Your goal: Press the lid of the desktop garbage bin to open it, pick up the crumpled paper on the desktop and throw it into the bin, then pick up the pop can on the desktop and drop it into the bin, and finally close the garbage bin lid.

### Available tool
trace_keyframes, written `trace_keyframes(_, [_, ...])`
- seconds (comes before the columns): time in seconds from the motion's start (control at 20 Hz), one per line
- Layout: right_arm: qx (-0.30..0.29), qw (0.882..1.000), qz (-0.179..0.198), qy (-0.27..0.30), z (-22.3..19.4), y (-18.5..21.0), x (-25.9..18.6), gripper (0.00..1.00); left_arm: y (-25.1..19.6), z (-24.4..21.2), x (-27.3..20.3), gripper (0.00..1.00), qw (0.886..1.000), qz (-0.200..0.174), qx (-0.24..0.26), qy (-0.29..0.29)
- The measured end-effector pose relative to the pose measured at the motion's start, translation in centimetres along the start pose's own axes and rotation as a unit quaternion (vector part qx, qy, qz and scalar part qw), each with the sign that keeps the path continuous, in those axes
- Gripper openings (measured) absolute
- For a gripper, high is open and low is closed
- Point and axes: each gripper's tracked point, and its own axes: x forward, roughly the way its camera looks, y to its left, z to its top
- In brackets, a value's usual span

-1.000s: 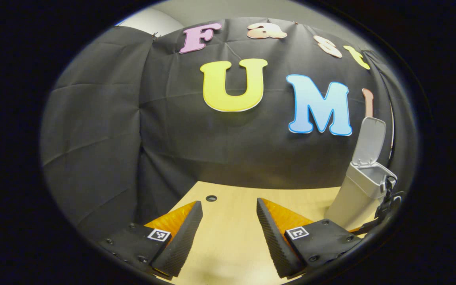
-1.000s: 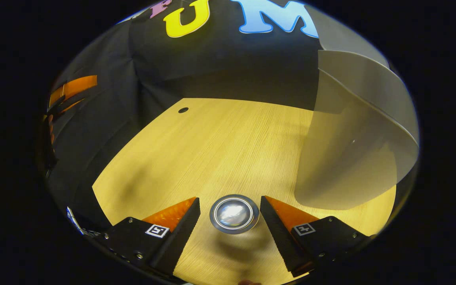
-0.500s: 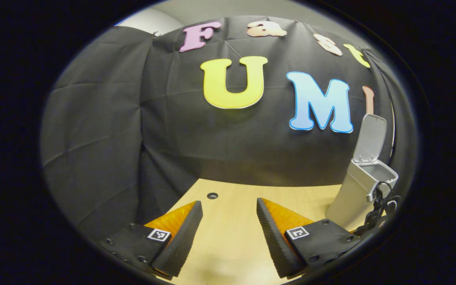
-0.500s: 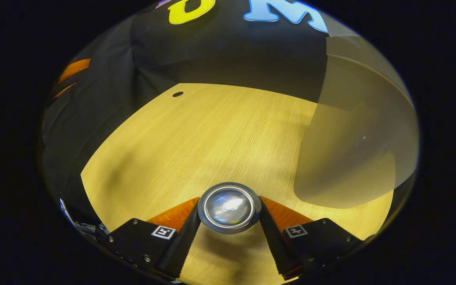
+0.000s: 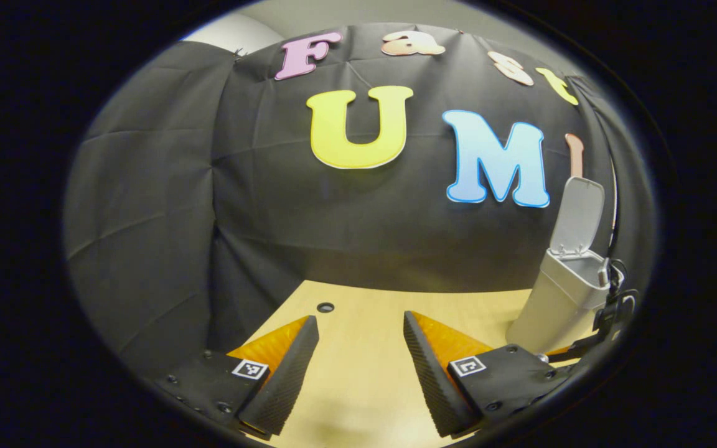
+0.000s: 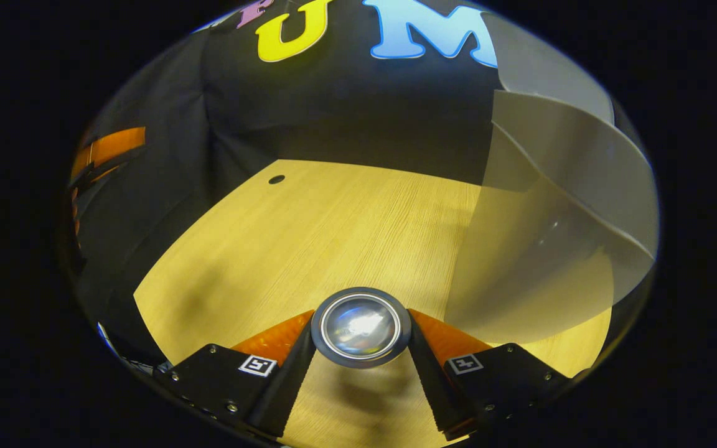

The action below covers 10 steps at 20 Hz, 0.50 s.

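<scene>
Pop can (image 6: 360,326) clamped end-on between right gripper (image 6: 361,348) fingers above desktop (image 6: 309,230), beside open garbage bin (image 5: 561,298); no readable writing; left gripper (image 5: 358,367) spread wide, empty

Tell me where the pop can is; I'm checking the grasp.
In the right gripper view the pop can sits bottom centre, clamped between the right gripper's fingers, above the wooden desktop, left of the bin.

We see a light wooden desktop (image 6: 346,224) running back to the black cloth wall (image 5: 165,186), with 1 small round hole (image 5: 325,307) near its far edge beside that wall.
</scene>
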Motion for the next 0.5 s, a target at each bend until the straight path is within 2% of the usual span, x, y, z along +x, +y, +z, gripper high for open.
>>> trace_keyframes(0.5, [0.012,0.996,0.015,-0.085,6.7,0.8,-3.6,0.84,-2.4,-0.1,0.4,0.9,1.0,-0.023,0.007,0.001])
